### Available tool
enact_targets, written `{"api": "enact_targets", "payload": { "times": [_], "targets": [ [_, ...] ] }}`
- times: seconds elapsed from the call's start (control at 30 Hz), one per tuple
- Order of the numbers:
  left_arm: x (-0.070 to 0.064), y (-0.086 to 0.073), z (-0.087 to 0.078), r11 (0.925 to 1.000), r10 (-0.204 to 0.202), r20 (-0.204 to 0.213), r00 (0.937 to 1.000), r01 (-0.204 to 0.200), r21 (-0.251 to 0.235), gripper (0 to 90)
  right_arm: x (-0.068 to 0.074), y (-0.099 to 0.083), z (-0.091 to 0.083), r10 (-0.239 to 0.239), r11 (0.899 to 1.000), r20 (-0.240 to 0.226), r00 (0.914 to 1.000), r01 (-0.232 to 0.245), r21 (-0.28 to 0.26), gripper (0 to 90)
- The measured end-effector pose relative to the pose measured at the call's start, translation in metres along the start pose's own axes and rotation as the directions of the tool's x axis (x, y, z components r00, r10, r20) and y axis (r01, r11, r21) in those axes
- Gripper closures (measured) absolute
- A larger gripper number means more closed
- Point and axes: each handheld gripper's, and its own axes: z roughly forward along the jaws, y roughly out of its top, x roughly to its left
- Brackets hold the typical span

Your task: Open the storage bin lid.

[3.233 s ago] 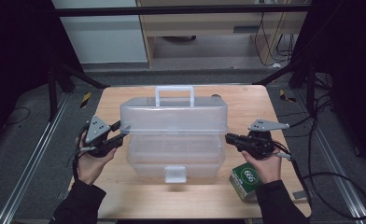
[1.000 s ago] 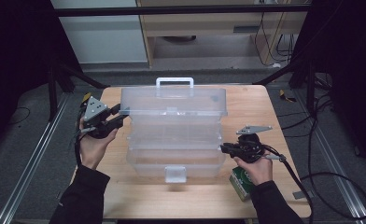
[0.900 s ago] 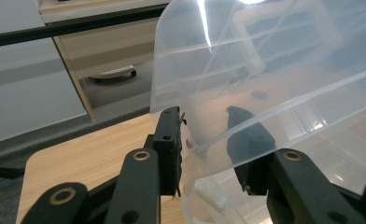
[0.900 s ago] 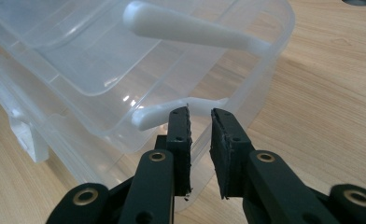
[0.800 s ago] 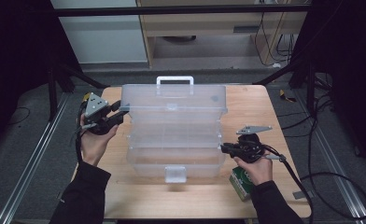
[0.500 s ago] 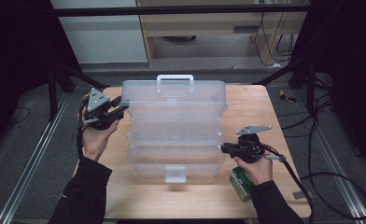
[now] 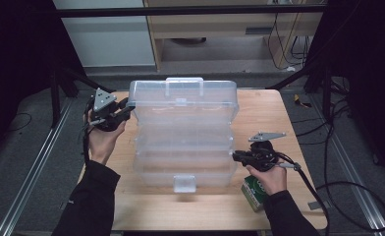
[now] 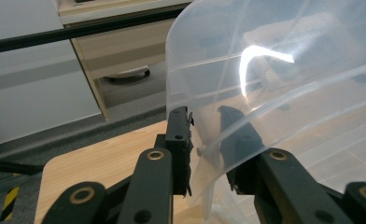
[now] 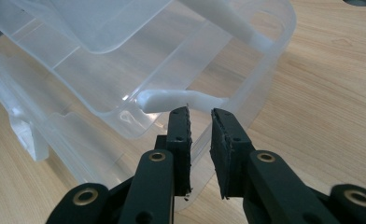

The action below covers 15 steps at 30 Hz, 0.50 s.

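**Two grippers, one tiered box**

The left gripper (image 8: 204, 140) clasps the clear lid (image 7: 183, 101) at its corner. The right gripper (image 9: 200, 122) pinches the bottom tray's wall of the one storage box (image 7: 183, 147) between them; one green carton (image 7: 253, 191) lies just beneath the right hand.

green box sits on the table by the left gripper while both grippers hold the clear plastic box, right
Not quite. The green box sits by the right gripper, under that hand, as the high view shows. The left gripper and the right one do both hold the clear plastic box.
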Motion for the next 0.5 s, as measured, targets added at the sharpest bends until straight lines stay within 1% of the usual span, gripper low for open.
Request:
{"api": "enact_targets", "payload": {
  "times": [0.23,0.5],
  "targets": [
    [0.003,0.003,0.005,0.9999,-0.011,-0.004,0.9999,0.011,0.003,74.7,0.0,0.0,0.0,-0.002,1.0,-0.001,1.0,0.002,0.001,77.9],
    [0.004,0.009,0.013,0.9998,-0.02,-0.021,0.9996,0.02,0.002,75.4,0.0,0.0,0.0,-0.005,1.0,-0.003,1.0,0.005,0.001,77.9]
  ]
}}
